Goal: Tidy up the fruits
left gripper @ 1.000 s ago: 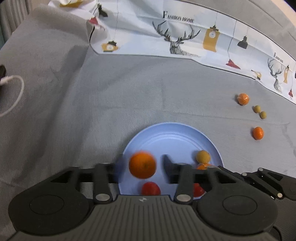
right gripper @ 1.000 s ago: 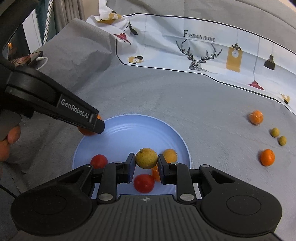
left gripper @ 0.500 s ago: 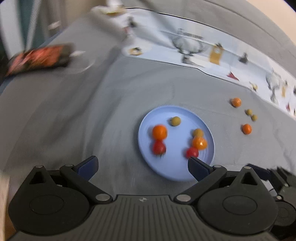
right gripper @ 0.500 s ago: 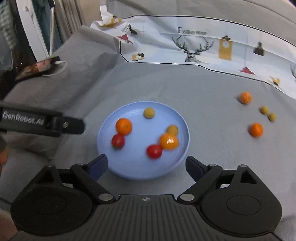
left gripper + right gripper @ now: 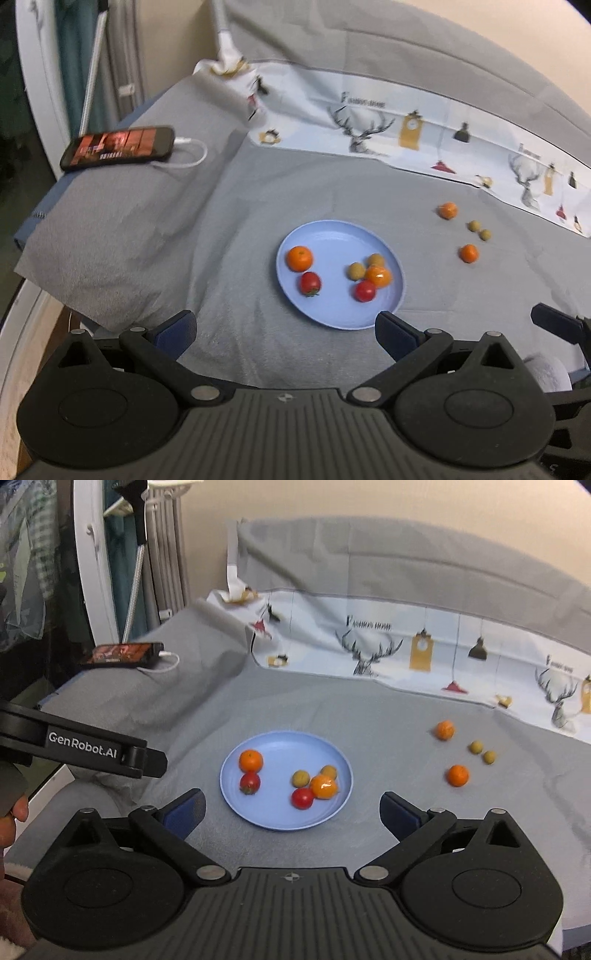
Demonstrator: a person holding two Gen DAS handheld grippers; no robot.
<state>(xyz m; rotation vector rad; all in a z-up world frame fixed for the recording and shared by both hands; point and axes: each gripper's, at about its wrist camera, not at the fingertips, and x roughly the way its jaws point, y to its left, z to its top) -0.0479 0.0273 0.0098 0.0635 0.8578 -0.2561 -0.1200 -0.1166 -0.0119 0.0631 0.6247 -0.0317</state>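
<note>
Grey cloth (image 5: 303,192) covers your tabletop, with the blue plate (image 5: 332,236) near its middle holding six fruits. Your left gripper (image 5: 284,328) and right gripper (image 5: 291,808) both have fingers spread wide, holding nothing. Four small fruits (image 5: 458,775) lie toward the right edge.

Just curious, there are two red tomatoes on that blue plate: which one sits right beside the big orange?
The left tomato, touching the orange near the plate's left edge. The other tomato lies in the right-hand cluster.
</note>
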